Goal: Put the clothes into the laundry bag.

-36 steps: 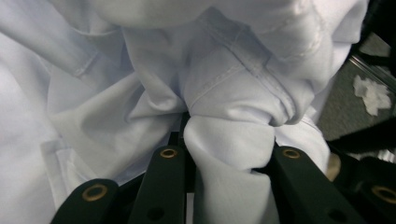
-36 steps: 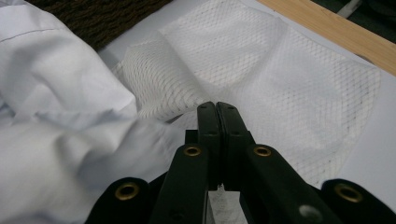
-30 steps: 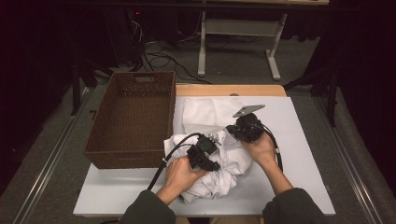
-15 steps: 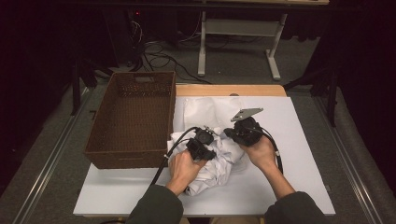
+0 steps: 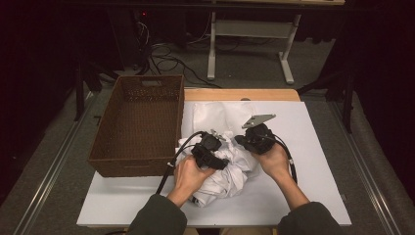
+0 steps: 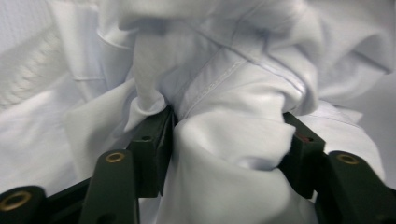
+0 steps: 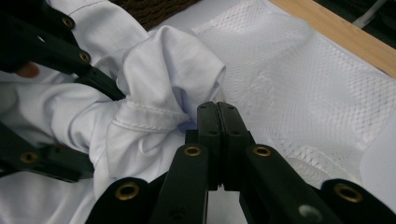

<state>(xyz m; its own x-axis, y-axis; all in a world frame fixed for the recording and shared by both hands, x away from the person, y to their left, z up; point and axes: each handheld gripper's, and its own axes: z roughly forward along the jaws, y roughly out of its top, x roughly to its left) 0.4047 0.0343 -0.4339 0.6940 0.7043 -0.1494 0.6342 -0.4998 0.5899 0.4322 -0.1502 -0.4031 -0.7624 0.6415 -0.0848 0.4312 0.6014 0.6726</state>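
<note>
A crumpled white garment (image 5: 230, 174) lies bunched on the white table top (image 5: 303, 196) between both hands. My left gripper (image 5: 222, 154) sits on the pile. In the left gripper view (image 6: 229, 135) its jaws have just been opening, and they now stand wide apart with a thick fold of the garment (image 6: 233, 140) bulging between them. My right gripper (image 5: 238, 140) points left at the same pile. In the right gripper view (image 7: 217, 109) its jaws are pressed together, and a hemmed fold of the garment (image 7: 163, 79) runs in at their tips.
A brown wicker basket (image 5: 98, 159) stands at the left of the table, empty. A white mesh cloth (image 5: 220, 115) lies flat beyond the pile, close behind the right jaws (image 7: 303, 93). A wooden edge (image 5: 244, 94) borders the far side. Cables trail from both grippers.
The left gripper has shifted a little toward the far side over the pile, which is now more tightly bunched. The right gripper has stayed put.
</note>
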